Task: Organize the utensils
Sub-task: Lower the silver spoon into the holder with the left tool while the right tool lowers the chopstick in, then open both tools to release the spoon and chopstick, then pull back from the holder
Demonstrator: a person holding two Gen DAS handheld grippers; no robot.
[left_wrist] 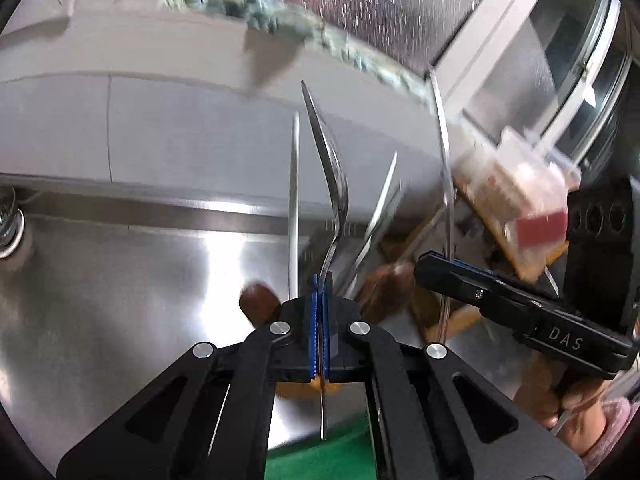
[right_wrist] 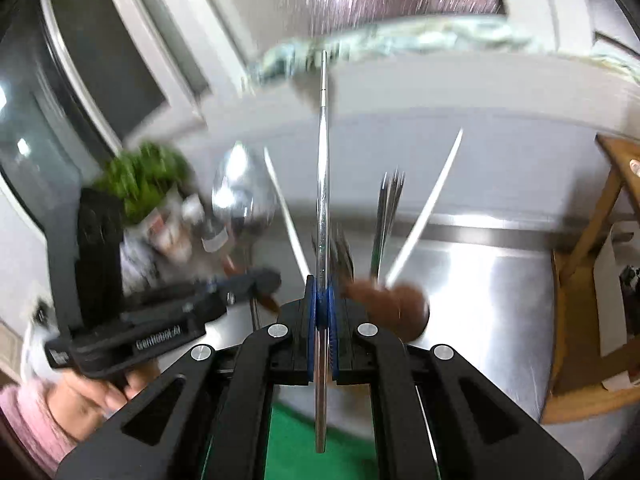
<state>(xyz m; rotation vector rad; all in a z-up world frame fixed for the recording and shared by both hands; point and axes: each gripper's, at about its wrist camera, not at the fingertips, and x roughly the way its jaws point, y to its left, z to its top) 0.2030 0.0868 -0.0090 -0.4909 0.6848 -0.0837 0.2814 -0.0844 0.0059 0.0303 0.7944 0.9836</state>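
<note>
Utensils: spoon pinched edge-on in left gripper jaws, flat handle pinched in right gripper, both above steel worktop; carry level, grips firm, avoid clashing

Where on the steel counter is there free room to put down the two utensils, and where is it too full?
The steel counter is bare on its left part, between the back ledge and the drain fitting. It is crowded in the middle, where upright utensils stand, and to the right by the wooden rack. Both the left claw and the right claw hold cutlery.
</note>
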